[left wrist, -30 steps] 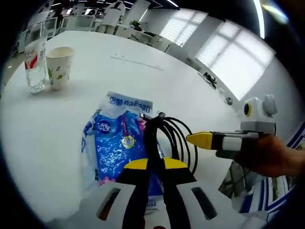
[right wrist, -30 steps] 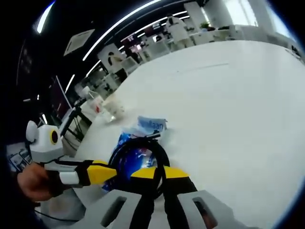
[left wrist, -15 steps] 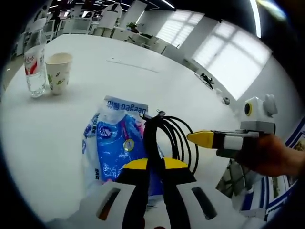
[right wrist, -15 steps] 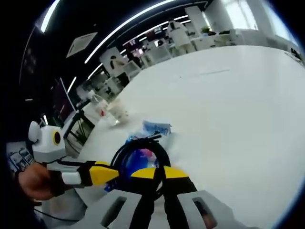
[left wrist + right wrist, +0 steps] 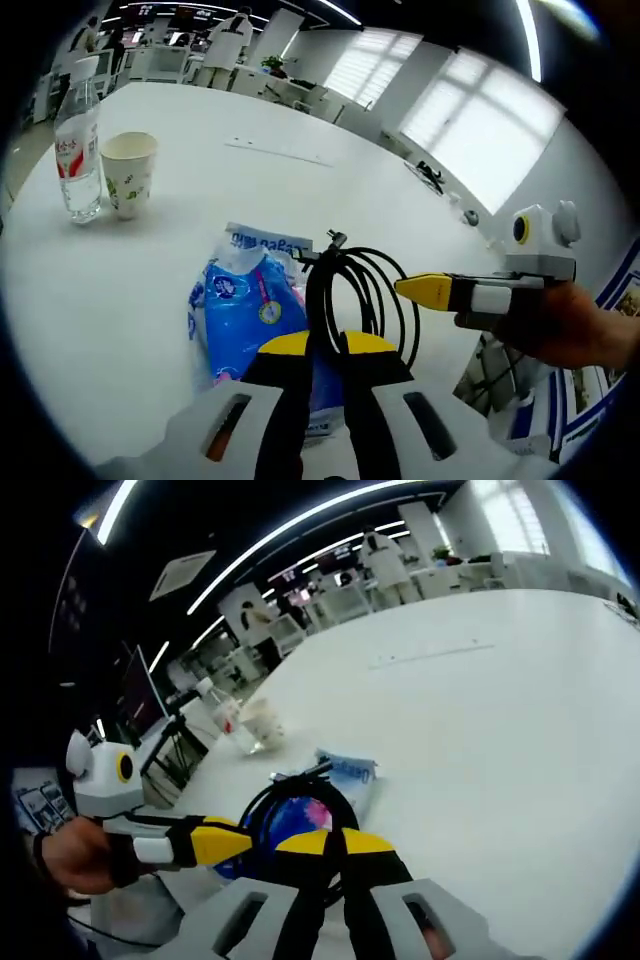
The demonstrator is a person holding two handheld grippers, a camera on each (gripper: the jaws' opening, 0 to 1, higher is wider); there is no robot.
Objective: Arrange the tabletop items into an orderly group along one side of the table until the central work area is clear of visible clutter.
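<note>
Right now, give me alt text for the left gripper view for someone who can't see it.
The left gripper, jaws shut on a coiled black cable, holds it above a blue plastic packet on a white table. The right gripper reaches in beside the coil; a water bottle and paper cup stand behind.

A coiled black cable (image 5: 360, 290) is lifted upright above a blue plastic packet (image 5: 245, 315) lying flat; a water bottle (image 5: 78, 155) and paper cup (image 5: 128, 172) stand touching, well apart
</note>
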